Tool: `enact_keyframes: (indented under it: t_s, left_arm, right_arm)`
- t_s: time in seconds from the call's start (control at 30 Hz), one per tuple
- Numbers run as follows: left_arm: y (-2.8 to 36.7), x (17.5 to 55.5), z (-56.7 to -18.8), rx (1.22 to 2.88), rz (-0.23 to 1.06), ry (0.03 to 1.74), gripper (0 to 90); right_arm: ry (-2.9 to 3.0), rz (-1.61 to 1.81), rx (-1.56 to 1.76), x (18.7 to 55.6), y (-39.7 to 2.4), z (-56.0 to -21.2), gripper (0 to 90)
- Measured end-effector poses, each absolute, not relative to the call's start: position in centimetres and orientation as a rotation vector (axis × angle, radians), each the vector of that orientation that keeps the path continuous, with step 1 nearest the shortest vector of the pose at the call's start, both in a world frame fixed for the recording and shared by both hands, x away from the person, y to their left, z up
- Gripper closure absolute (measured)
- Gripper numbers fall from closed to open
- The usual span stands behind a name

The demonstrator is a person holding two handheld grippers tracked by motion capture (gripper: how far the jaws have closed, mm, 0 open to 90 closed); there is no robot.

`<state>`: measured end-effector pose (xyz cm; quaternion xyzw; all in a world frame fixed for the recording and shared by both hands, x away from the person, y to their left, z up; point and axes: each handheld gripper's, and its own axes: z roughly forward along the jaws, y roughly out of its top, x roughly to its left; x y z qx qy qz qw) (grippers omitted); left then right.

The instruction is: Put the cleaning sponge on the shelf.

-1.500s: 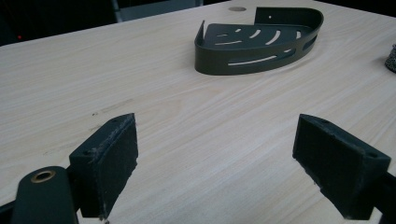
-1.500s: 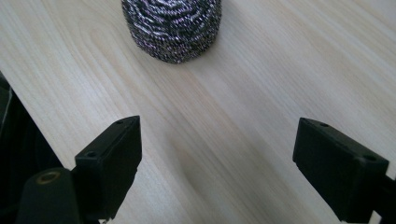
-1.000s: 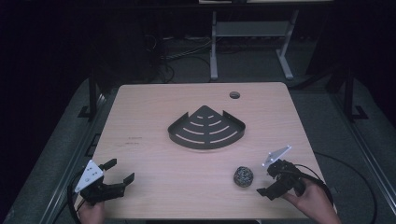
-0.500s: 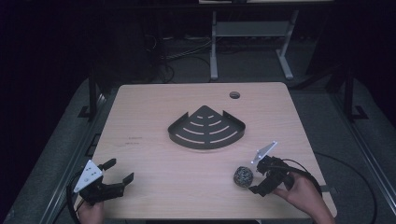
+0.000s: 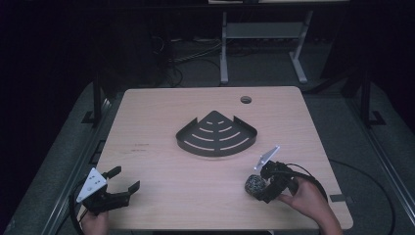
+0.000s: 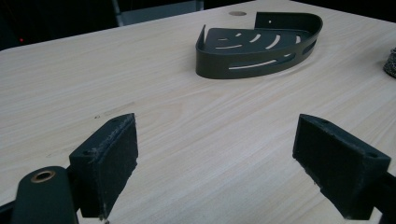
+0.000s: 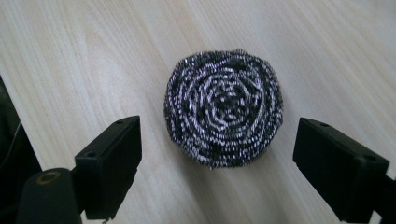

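A round steel-wool scourer [image 7: 223,106] lies on the wooden table [image 5: 161,127] near its front right. My right gripper [image 5: 265,185] is open, jaws wide on either side of the scourer [image 5: 255,184] without touching it. A black fan-shaped corner shelf [image 5: 216,134] with slots sits in the middle of the table. My left gripper [image 5: 124,180] rests open near the front left corner, nothing between its pads [image 6: 116,154]. The left gripper view looks across bare wood toward the shelf [image 6: 259,44], with the scourer [image 6: 390,63] at its right edge.
A round cable hole [image 5: 245,100] sits near the table's back edge. Behind the table stand a white metal frame [image 5: 262,34] and loose cables on the dark floor. The right forearm's hand [image 5: 306,200] comes in from the bottom right.
My right gripper has moved left and turned down toward the scourer, ending with its open jaws around it. The left gripper has stayed put.
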<state>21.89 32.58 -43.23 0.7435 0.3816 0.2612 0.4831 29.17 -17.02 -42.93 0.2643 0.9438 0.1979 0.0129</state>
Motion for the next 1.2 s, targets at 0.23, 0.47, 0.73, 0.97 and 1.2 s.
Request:
enact_keyframes:
  t_s: [0.23,0.47,0.73,0.97,1.2]
  left_arm:
    - [32.6,21.9,-43.2,1.811,0.638,0.927,13.5]
    - [32.6,21.9,-43.2,1.810,0.640,0.924,13.5]
    - [32.6,21.8,-43.2,1.808,0.641,0.926,13.5]
    - [32.7,21.8,-43.1,1.803,0.637,0.928,13.5]
    - [32.8,21.8,-43.1,1.801,0.639,0.928,13.5]
  right_arm:
    - [2.961,0.615,0.813,29.7,-16.4,-43.2,15.1]
    - [2.969,0.601,0.813,30.2,-16.1,-43.7,17.5]
    - [2.975,0.598,0.817,30.7,-16.1,-43.9,24.4]
    - [2.993,0.590,0.791,30.6,-15.8,-44.0,31.8]
    - [3.000,0.568,0.749,30.5,-15.3,-43.6,32.9]
